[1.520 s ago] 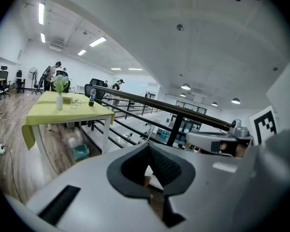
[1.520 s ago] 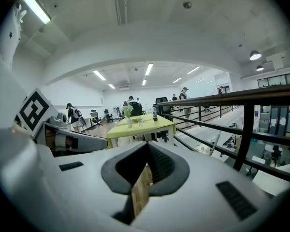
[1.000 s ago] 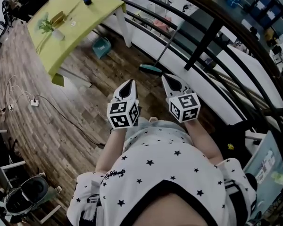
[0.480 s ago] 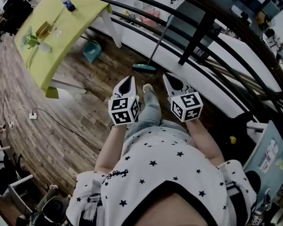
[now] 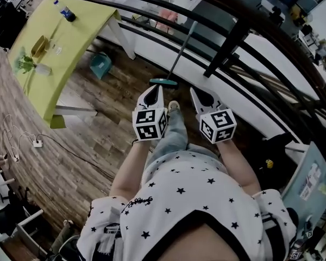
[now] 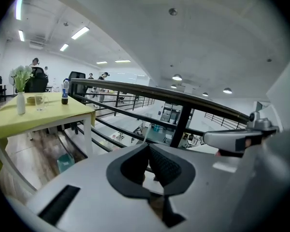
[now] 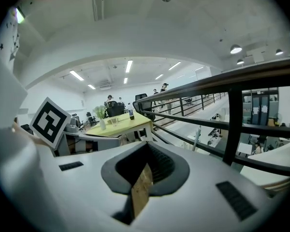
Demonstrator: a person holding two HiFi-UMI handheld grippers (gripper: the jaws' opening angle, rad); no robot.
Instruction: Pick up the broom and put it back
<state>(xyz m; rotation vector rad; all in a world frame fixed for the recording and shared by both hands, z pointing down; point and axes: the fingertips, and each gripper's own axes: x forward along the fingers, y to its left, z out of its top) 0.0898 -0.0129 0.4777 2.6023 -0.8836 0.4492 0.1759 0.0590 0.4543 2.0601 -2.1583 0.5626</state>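
Note:
The broom leans against the black railing (image 5: 232,41), its teal head (image 5: 163,81) on the wooden floor and its pale handle (image 5: 182,41) slanting up and away. My left gripper (image 5: 156,89) is shut and holds nothing; its tip is just short of the broom head. My right gripper (image 5: 197,92) is beside it to the right, also shut and holding nothing, a little right of the handle. In the left gripper view the shut left gripper (image 6: 148,146) points at the railing. In the right gripper view the shut right gripper (image 7: 147,145) has the pale handle (image 7: 197,138) ahead and to its right.
A yellow-green table (image 5: 70,34) stands to the left with a bottle (image 5: 67,12) and a vase of flowers (image 5: 30,64). A teal bin (image 5: 100,65) sits under its edge. Below the grippers is the person's leg and shoe (image 5: 174,106). A power strip (image 5: 37,143) lies on the floor at left.
The person has stepped towards the railing, one foot now out in front. Both grippers have come closer to the broom; its head is now just ahead of the left gripper's tip.

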